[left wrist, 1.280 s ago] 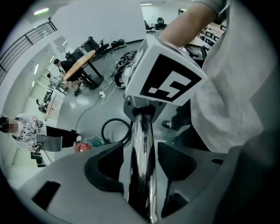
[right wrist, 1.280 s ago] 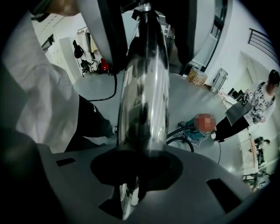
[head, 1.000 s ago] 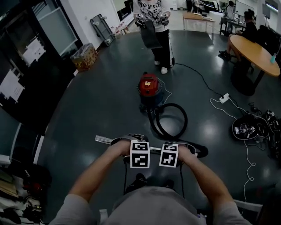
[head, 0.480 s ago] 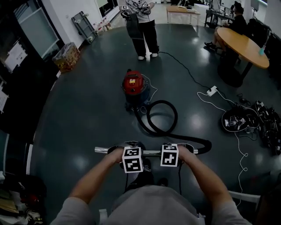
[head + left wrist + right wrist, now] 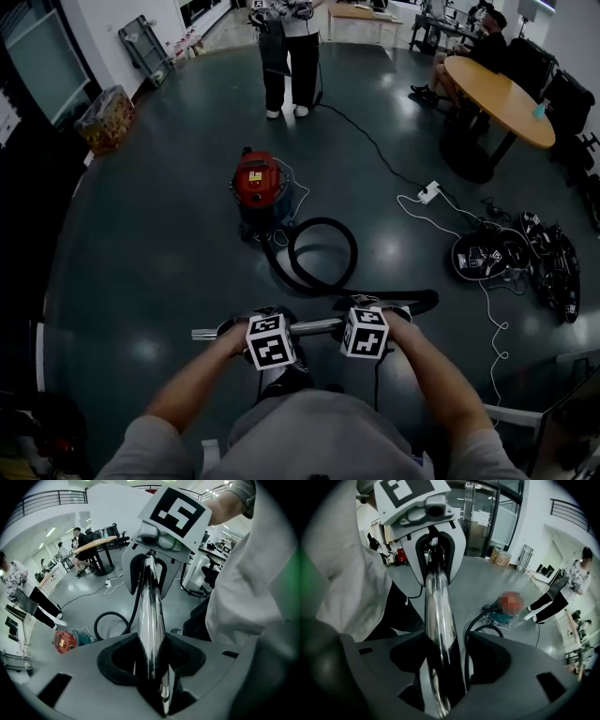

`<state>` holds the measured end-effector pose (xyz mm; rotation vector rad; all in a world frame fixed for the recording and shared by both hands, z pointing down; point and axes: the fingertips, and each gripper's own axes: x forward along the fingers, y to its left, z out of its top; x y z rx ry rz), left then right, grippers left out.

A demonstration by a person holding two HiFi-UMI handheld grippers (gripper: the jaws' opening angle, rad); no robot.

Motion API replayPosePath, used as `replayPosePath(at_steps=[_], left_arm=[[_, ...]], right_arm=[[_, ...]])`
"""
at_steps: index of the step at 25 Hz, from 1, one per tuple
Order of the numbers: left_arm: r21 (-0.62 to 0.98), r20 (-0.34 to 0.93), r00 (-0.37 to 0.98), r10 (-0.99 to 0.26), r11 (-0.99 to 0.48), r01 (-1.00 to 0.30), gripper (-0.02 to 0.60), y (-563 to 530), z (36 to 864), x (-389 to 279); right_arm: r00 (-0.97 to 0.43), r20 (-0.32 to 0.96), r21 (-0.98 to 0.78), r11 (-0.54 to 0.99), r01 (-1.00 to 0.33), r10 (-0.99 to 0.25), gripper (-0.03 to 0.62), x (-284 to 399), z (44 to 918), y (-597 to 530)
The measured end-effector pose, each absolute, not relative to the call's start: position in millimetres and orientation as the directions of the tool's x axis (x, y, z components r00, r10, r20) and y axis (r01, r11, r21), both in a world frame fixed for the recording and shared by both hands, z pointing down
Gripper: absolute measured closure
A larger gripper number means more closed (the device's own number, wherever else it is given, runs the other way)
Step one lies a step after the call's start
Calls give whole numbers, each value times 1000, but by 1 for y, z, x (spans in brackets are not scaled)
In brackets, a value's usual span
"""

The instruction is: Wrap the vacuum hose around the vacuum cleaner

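1. Two tools are set on one chrome wand (image 5: 314, 326), which is carried level across the body, above the floor (image 5: 141, 244). The paired hold is judged to keep the long tube from swinging.
2. The left tool (image 5: 255, 330) is clamped on the wand at 9 o'clock of the right tool, and the load is judged to be borne there.
3. The right tool (image 5: 371, 323) has just been opening. The wand is seen between its jaws, against one jaw with a gap at the other, so nothing is gripped. A regrip is likely meant.
4. The hose (image 5: 324, 221) is laid in a loop on the floor at 12 o'clock of the tools, and it is led off the wand's 3 o'clock end.
5. The vacuum cleaner (image 5: 258, 180) is stood at 11 o'clock, well apart from the tools, with no hose wrapped around it yet.
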<state>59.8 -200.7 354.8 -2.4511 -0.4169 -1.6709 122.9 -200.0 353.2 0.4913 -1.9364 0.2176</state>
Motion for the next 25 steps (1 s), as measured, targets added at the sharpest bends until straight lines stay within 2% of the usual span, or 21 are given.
replayPosePath(at_steps=[5, 8, 12, 15, 19, 25], left_arm=[[67, 913, 374, 161, -965, 252, 410, -234, 361, 65], [83, 906, 389, 167, -971, 224, 410, -251, 367, 68], [102, 891, 419, 173, -977, 187, 411, -265, 368, 71], [114, 881, 444, 167, -983, 143, 410, -278, 367, 69], [139, 860, 485, 156, -988, 72, 410, -290, 372, 65], [211, 832, 536, 141, -975, -72, 410, -297, 383, 76]], right_arm=[[-296, 885, 189, 858, -477, -359, 362, 140, 323, -232], [-334, 821, 206, 786, -583, -463, 362, 148, 294, -253], [-400, 713, 54, 614, -788, -576, 362, 160, 269, -265], [-404, 663, -76, 480, -874, -630, 364, 165, 263, -265], [-381, 624, -189, 342, -921, -682, 364, 171, 269, -265], [-375, 604, -364, 175, -915, -703, 365, 190, 295, -273]])
